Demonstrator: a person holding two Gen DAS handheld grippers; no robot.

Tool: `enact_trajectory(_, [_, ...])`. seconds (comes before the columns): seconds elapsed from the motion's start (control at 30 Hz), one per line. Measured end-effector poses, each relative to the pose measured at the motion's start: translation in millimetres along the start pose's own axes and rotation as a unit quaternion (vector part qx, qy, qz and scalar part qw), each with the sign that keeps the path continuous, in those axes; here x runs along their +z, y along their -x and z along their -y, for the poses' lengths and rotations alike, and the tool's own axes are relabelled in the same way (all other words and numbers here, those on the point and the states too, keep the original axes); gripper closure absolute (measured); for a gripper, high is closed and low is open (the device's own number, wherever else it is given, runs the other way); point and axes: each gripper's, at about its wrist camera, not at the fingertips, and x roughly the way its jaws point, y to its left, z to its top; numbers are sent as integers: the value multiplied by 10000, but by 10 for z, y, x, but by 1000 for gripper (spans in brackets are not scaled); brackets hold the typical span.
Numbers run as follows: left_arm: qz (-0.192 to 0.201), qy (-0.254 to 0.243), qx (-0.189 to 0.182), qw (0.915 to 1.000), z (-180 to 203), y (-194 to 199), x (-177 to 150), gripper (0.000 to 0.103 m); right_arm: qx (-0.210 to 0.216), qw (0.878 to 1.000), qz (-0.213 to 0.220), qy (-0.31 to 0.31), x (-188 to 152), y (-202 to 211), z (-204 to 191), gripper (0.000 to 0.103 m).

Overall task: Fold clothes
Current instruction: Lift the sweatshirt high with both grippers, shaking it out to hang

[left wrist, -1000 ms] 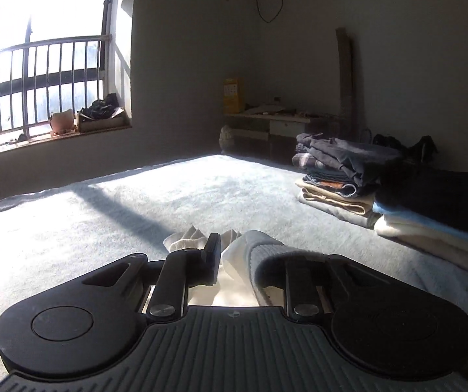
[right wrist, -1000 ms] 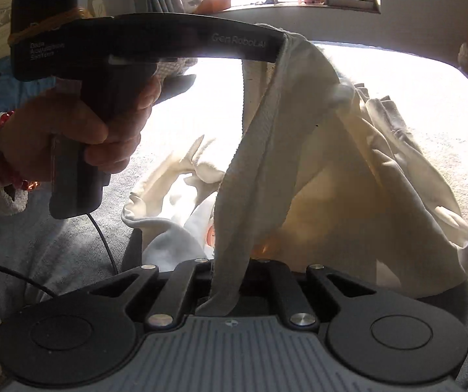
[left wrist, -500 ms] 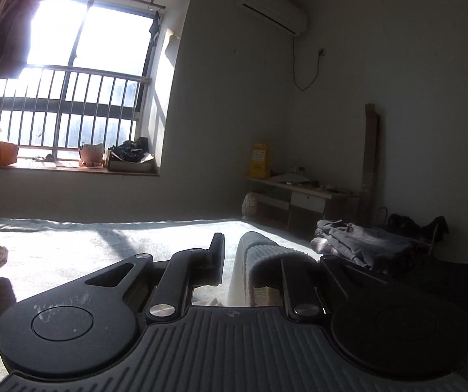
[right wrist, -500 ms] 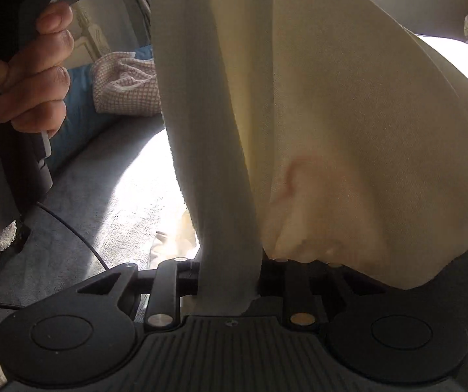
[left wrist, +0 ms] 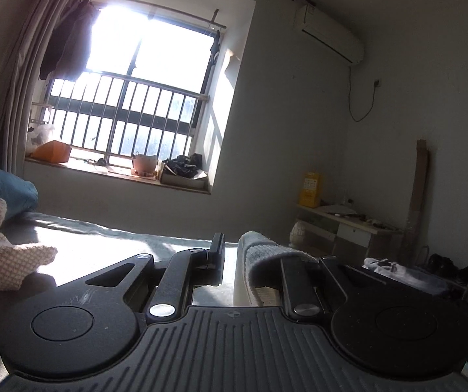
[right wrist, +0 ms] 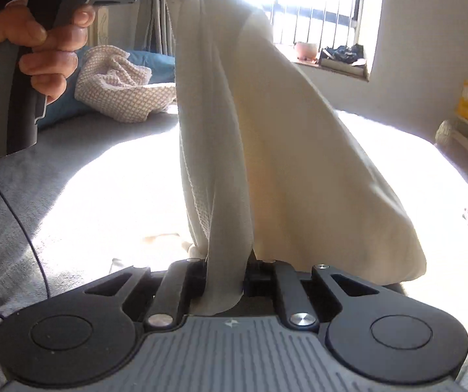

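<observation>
A cream garment [right wrist: 276,150] hangs stretched between my two grippers above the grey bed [right wrist: 54,179]. My right gripper [right wrist: 225,274] is shut on its ribbed edge. My left gripper [left wrist: 234,261] holds a ribbed hem [left wrist: 260,258] of the same garment, draped over its right finger; a gap shows beside the left finger. In the right wrist view the left gripper's handle [right wrist: 11,75] is high at the upper left, held by a hand.
A checked pink cloth [right wrist: 119,85] and a blue pillow [right wrist: 155,65] lie at the bed's far left. Folded clothes [left wrist: 407,274] sit at the right edge. A barred window [left wrist: 129,98] and a low desk [left wrist: 345,225] stand beyond the bed.
Both grippers have risen, lifting the cream garment off the bed. The left wrist view has tilted up from the bed to the window and wall.
</observation>
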Motion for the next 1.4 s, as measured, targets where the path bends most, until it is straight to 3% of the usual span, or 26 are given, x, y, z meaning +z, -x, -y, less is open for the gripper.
enact_trajectory(0.07, [258, 77, 130, 9996, -47, 71, 191, 88, -515, 9969, 474, 347, 222, 223, 63, 91])
enact_trajectory(0.13, [574, 116, 190, 9981, -53, 161, 390, 88, -1000, 9860, 976, 905, 469, 442, 86, 92])
enact_trajectory(0.3, [1364, 190, 307, 9900, 13, 430, 872, 88, -2002, 9321, 2047, 2216, 983, 756, 36, 92])
enact_trajectory(0.53, [2098, -86, 377, 9770, 179, 820, 1272, 88, -2494, 8822, 3013, 2621, 1506, 1018, 49, 92])
enact_trajectory(0.87, [2867, -451, 449, 9559, 421, 1318, 1684, 88, -2506, 8411, 3881, 2814, 1771, 1581, -43, 92])
enact_trajectory(1.03, [3187, -558, 414, 9453, 491, 1454, 1725, 87, -2425, 8298, 4234, 2710, 1883, 1790, -18, 92])
enact_trajectory(1.17, [3278, -668, 464, 9412, 498, 1448, 1656, 86, -2252, 8347, 4264, 2659, 1906, 1751, 23, 92])
enact_trajectory(1.27, [3034, -616, 552, 9493, 424, 1306, 1528, 86, -2123, 8474, 4091, 2636, 1846, 1521, 43, 92])
enact_trajectory(1.4, [2531, -516, 755, 9631, 240, 947, 1264, 86, -1879, 8739, 3599, 2672, 1715, 977, 82, 92])
